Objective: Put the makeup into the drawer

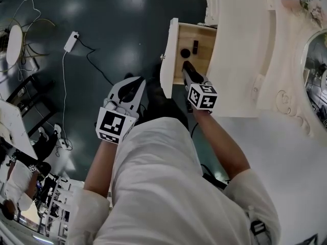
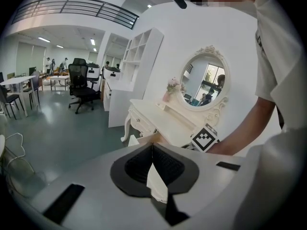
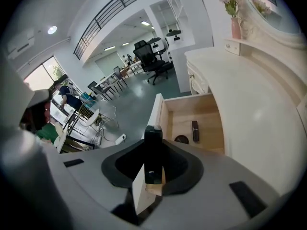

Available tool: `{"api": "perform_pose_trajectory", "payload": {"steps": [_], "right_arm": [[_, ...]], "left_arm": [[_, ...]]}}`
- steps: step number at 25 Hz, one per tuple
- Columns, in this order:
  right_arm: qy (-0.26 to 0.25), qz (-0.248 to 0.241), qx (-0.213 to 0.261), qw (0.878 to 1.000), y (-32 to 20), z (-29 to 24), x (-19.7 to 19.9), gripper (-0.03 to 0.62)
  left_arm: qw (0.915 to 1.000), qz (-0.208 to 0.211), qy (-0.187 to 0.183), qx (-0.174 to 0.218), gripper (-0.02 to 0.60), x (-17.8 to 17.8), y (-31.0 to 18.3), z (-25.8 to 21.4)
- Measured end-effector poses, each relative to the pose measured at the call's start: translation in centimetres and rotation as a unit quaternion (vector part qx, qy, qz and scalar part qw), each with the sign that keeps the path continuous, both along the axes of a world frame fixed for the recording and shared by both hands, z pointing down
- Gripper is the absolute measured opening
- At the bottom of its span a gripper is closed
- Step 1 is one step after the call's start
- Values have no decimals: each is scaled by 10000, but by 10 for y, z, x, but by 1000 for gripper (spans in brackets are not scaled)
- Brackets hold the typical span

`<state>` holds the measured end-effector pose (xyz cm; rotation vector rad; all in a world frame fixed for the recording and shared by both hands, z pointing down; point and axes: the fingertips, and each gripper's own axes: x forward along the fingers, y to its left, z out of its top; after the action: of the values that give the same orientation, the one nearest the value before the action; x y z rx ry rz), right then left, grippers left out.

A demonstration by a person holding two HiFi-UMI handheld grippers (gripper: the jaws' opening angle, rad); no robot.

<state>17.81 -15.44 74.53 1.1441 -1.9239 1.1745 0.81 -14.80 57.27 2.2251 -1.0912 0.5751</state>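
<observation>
The wooden drawer of the white dressing table stands pulled open. Inside it lie a round black compact and a short black stick; both also show in the right gripper view, the compact beside the stick. My right gripper hovers over the drawer's near end, pointing steeply down, shut on a black rectangular makeup tube that stands upright between its jaws. My left gripper hangs left of the drawer front over the dark floor, its jaws closed together with nothing between them.
The white dressing table top with its oval mirror runs along the right. A vase of flowers stands on its shelf. A power strip and cables lie on the floor at left. Office chairs stand farther off.
</observation>
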Motion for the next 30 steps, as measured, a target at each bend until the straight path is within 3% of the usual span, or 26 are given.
{"api": "perform_pose_trajectory", "payload": {"steps": [11,21,29,30], "right_arm": [[467,-353,-928,9940,-4,82,-9,110],[669,-693,-1915,9768,11,127,-6,110],[663,-686,-2139,9722,19,143,-5,112],[689,-678,-2111,9727,19,143,-3,136]], "left_arm": [[9994,-164,-53,-302,17,-4,-2,24],[9983,-324,-63,-478,17,-6,-2,37],[9979,-375,-86,-518,17,-9,-2,41],[9980,-387,-80,-496,17,-9,-3,40]]}}
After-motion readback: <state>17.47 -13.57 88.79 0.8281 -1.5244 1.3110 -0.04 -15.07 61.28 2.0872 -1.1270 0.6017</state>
